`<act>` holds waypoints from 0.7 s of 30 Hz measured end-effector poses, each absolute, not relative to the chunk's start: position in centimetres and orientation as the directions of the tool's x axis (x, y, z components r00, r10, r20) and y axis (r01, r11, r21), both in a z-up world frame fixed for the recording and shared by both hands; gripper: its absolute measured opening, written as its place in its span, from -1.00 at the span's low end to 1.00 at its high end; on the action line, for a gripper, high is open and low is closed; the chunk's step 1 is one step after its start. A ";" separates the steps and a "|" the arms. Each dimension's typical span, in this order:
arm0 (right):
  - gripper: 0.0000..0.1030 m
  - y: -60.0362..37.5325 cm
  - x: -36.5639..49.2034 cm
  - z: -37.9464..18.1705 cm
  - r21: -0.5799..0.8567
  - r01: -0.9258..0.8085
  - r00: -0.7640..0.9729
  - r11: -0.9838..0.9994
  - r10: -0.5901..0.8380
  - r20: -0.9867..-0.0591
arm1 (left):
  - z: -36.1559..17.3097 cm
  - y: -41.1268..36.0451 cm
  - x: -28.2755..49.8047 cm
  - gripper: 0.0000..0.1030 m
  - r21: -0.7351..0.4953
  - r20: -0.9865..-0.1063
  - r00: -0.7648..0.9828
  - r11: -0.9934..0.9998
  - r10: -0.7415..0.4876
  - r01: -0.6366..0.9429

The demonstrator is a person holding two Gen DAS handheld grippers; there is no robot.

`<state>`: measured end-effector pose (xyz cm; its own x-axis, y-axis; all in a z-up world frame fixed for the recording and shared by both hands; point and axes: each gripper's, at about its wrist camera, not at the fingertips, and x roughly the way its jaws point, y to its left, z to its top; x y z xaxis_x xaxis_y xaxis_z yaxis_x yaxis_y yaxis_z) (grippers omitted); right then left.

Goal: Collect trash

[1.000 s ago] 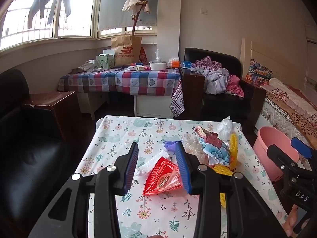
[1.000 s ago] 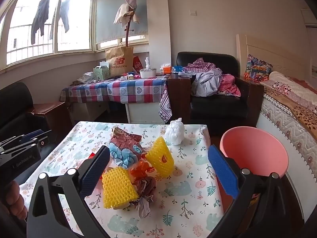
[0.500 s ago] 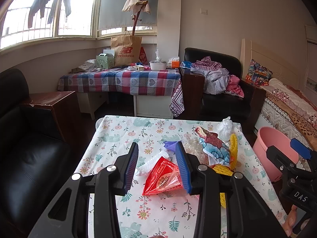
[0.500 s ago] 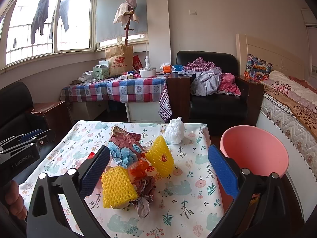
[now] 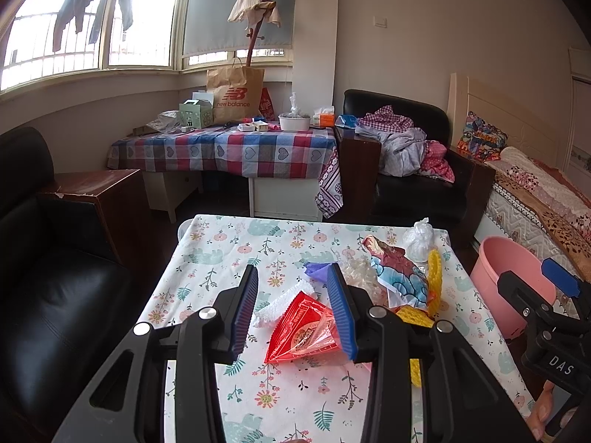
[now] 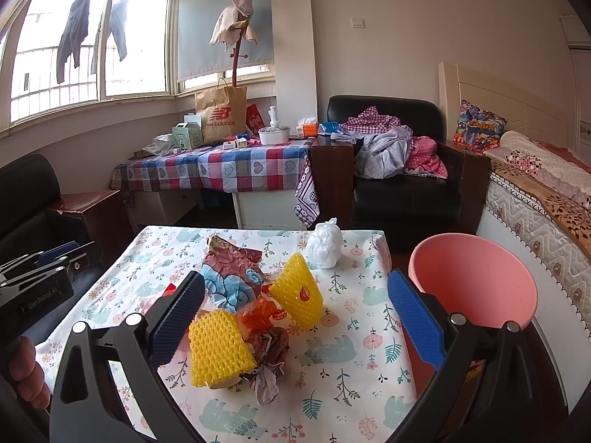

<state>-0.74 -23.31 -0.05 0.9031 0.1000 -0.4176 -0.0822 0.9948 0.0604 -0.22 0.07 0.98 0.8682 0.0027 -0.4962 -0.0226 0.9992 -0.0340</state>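
Nothing has changed: left tool [image 5: 291,306] hovers part-open over the red wrapper [image 5: 303,330], right tool [image 6: 295,317] wide; collecting hasn't begun.

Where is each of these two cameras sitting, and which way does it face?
Left wrist: on the left claw, looking over the floral table at a red wrapper; the right claw shows at its right edge.
Right wrist: on the right claw, facing yellow foam nets; a hand shows.
Shared: table, pink bin, white bag.
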 end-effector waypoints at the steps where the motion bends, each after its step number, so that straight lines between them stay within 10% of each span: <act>1: 0.93 -23.3 -0.7 0.0 0.060 -0.082 0.903 0.995 0.100 -0.418 | 1.0 0.1 -0.2 -0.25 -0.035 -0.497 0.868 0.999 0.002 -0.022; 21: 0.93 -23.4 -0.9 0.3 0.062 -0.081 0.905 0.995 0.100 -0.415 | 0.7 0.0 -0.3 -0.25 -0.036 -0.496 0.869 0.999 -0.002 -0.019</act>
<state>-0.85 -23.41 0.25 0.9045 0.0997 -0.4146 -0.0814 0.9948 0.0618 -0.33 0.03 0.65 0.8685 -0.0017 -0.4956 -0.0188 0.9992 -0.0364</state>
